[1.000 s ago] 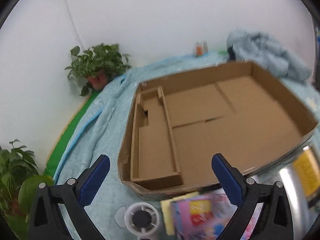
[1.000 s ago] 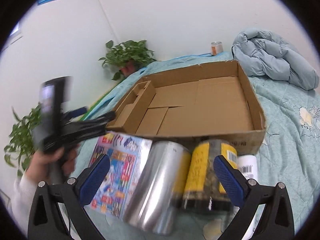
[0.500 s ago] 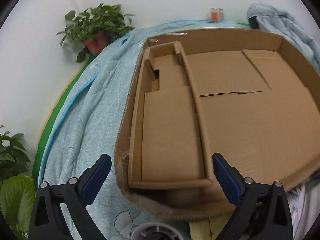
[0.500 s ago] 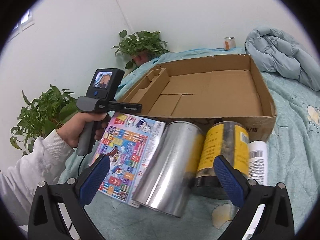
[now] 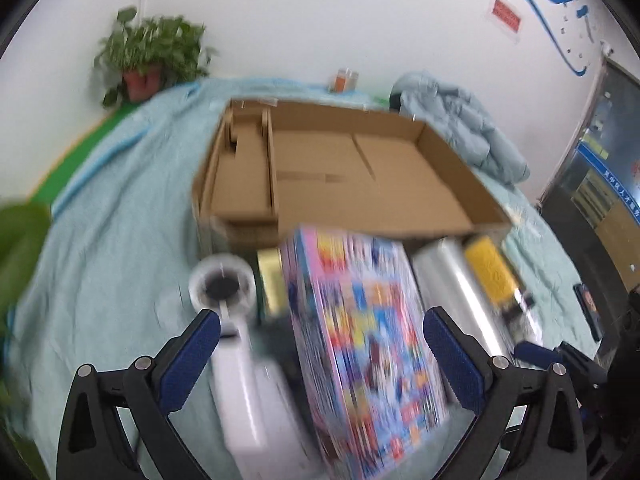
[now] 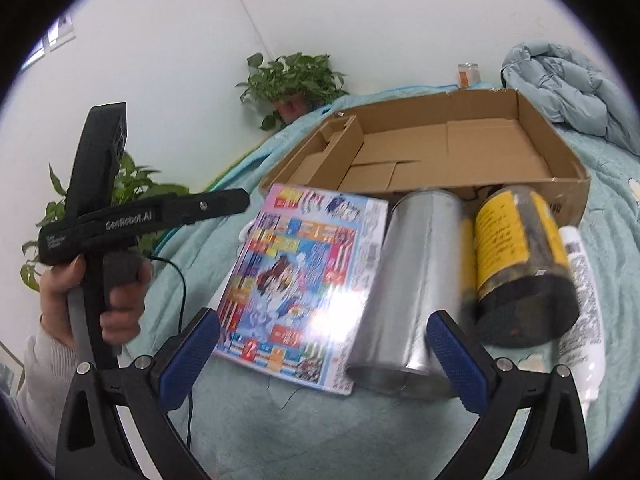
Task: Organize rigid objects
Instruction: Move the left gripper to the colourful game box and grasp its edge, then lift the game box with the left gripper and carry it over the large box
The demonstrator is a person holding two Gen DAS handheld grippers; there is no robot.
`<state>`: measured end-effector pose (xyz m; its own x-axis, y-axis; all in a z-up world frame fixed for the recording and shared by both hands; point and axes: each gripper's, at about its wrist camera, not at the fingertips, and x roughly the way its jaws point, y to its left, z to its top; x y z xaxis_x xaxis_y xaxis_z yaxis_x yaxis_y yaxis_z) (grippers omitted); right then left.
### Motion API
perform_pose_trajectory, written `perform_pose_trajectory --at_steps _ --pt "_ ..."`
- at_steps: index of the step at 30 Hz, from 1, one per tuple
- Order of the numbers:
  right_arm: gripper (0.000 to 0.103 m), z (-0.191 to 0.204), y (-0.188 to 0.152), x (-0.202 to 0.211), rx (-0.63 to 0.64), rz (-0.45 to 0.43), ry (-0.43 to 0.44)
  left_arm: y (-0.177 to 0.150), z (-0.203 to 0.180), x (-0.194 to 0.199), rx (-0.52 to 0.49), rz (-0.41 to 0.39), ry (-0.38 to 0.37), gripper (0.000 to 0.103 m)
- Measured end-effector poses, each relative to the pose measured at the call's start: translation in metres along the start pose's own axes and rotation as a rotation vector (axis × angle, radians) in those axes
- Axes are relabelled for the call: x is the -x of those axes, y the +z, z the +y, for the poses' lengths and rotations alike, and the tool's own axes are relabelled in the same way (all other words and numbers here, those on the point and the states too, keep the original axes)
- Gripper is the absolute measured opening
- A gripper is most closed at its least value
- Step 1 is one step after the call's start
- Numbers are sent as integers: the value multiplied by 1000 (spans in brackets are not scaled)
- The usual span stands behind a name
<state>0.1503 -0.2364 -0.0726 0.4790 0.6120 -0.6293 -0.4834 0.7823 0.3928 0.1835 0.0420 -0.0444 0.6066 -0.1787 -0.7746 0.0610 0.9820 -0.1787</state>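
Note:
An open cardboard box (image 5: 360,184) (image 6: 440,156) lies on the bed, with a narrow compartment on its left. In front of it lie a colourful book (image 5: 360,340) (image 6: 304,276), a silver can (image 5: 452,296) (image 6: 416,292), a yellow-labelled jar (image 5: 496,276) (image 6: 520,264), a white bottle (image 6: 580,312), a white hand fan (image 5: 232,320) and a yellow box (image 5: 272,284). My left gripper (image 5: 320,356) is open above the book. My right gripper (image 6: 324,348) is open over the book and can. The left gripper also shows in the right wrist view (image 6: 236,200).
The bed has a light blue quilted cover (image 5: 120,220). Potted plants (image 5: 152,56) (image 6: 292,84) stand by the white wall at the left. A bundled blue jacket (image 5: 460,128) (image 6: 568,84) lies at the back right, and a small jar (image 5: 344,80) stands by the wall.
My left gripper has pulled back from over the box and now faces the book, fan and cans. My right gripper has come closer and lower to the book and silver can.

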Motion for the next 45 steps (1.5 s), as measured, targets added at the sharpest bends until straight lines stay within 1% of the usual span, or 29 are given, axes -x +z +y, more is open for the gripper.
perform_pose_trajectory --at_steps 2,3,4,5,6,7,9,11,14,16,18,21,24,26,28,30,33,35,37,38,40,41,42,45 --pt "103 8 -8 4 28 -14 15 -19 -7 -5 11 19 -29 102" --pt "103 13 -11 6 42 -17 44 -25 -7 -7 24 30 -47 102" --pt "103 18 -16 8 47 -14 91 -29 -6 -9 38 38 -61 101" --pt "103 21 -19 11 44 -18 116 -32 -3 -13 54 44 -72 99" --pt "103 23 -23 14 39 -25 131 -33 0 -19 69 51 -76 86" --pt "103 25 -27 15 36 -25 137 -34 1 -22 77 73 -76 72" --pt "103 25 -32 12 28 5 146 -34 6 -33 88 117 -83 59" --pt "103 20 -38 8 -15 34 148 -37 13 -41 112 151 -146 57" --pt "103 10 -42 -3 -89 74 178 -39 14 -41 105 144 -162 50" --pt "103 5 -42 -11 -120 89 167 -39 19 -40 125 142 -182 45" --pt "103 0 -43 -17 -153 101 181 -41 26 -35 157 142 -202 43" --pt "101 -2 -42 -26 -171 128 211 -47 35 -22 182 137 -202 41" --pt "101 7 -42 -32 -134 159 225 -62 49 -6 213 142 -212 40" --pt "101 13 -42 -35 -112 180 228 -75 63 1 258 148 -236 40" --pt "101 18 -43 -38 -76 192 213 -88 76 8 291 142 -247 42" --pt "101 26 -42 -40 -33 192 209 -98 85 12 315 139 -208 43" --pt "101 38 -38 -45 38 197 207 -100 92 15 321 124 -204 43" --pt "101 47 -35 -50 102 205 188 -97 89 15 303 118 -193 43" --pt "100 55 -29 -57 150 205 154 -94 85 11 291 120 -183 47" --pt "99 57 -25 -62 156 205 144 -93 83 10 289 125 -181 47" --pt "94 56 -19 -71 158 222 124 -91 78 4 296 140 -184 52" --pt "89 57 -17 -77 159 235 103 -92 76 1 297 149 -183 54" --pt "86 58 -18 -82 161 251 73 -93 73 -2 300 153 -182 56" --pt "85 62 -24 -90 180 277 17 -98 64 -8 310 163 -166 59"
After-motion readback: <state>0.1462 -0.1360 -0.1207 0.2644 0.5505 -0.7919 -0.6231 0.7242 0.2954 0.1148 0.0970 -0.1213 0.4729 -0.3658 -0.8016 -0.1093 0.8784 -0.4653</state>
